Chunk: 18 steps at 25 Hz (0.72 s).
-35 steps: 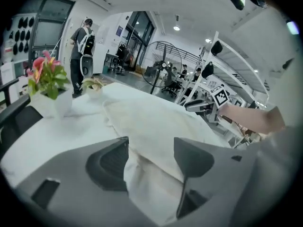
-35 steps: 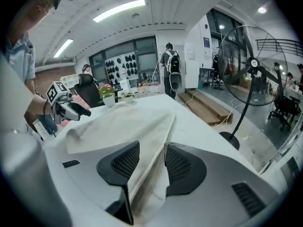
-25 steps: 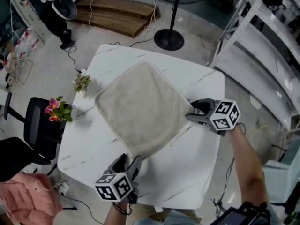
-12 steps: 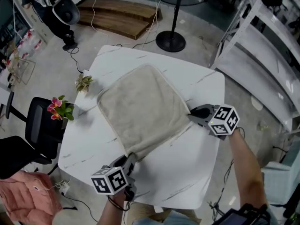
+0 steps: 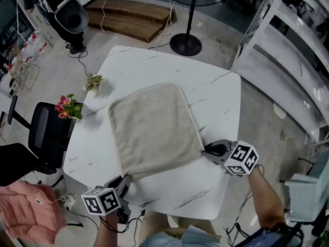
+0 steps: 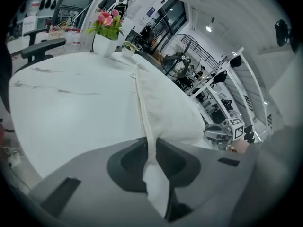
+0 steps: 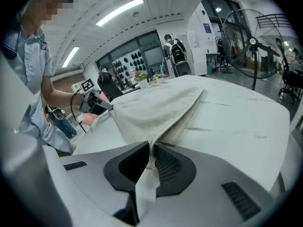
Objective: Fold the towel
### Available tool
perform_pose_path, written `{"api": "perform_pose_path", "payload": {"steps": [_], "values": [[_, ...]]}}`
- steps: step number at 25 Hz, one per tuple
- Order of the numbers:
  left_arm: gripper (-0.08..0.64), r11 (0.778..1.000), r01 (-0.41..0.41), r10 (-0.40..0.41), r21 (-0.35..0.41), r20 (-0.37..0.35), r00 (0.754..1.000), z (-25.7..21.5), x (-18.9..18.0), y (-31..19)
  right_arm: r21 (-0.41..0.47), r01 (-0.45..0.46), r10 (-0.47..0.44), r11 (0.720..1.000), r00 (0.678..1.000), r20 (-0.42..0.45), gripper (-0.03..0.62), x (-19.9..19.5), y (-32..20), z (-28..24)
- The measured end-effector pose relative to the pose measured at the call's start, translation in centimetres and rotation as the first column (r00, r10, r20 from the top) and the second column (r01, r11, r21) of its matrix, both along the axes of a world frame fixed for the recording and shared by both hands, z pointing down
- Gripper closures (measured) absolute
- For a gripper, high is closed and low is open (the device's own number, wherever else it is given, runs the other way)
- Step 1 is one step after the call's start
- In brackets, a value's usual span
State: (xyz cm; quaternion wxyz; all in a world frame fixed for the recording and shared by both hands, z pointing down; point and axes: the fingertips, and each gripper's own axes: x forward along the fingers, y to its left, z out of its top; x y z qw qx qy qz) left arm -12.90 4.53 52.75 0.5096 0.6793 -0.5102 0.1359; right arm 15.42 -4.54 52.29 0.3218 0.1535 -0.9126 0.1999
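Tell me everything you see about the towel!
The towel is beige and fluffy-looking, with a stitched hem and rounded corners. It lies spread almost flat on the white marbled table. The left gripper and right gripper have just closed their jaws on its two near corners, one each. Nothing else touches it.

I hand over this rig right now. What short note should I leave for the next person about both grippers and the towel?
Left gripper: jaws have just closed, pinching the towel at its near left corner.
Right gripper: jaws have just closed too, pinching the near right corner.
The towel lies spread flat on the white table.
Done: both near corners gripped.
Left: no fold is made yet; probably lift both corners and carry them to the far edge.
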Motion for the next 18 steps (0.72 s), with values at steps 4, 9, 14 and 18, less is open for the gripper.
{"api": "perform_pose_path", "payload": {"steps": [4,9,14,18], "values": [[0.508,1.0,-0.023,0.023,0.008,0.039,0.999,-0.2,-0.7,2.0,0.019,0.035,-0.035,0.999,0.999,-0.008,0.541,-1.3,4.2,-0.1],[0.509,0.999,-0.051,0.051,0.008,0.046,0.998,-0.1,-0.8,4.6,0.038,0.058,-0.057,0.998,0.998,-0.031,0.543,-1.7,7.1,0.1],[0.464,0.993,-0.11,0.109,0.031,0.037,0.993,-0.4,-0.4,6.4,0.076,0.059,-0.055,0.995,0.997,-0.055,0.488,-0.7,8.1,-0.6],[0.383,0.989,-0.144,0.142,0.044,0.061,0.988,-1.0,-0.3,8.0,0.235,0.136,-0.113,0.962,0.988,-0.108,0.439,-0.7,8.6,-3.3]]}}
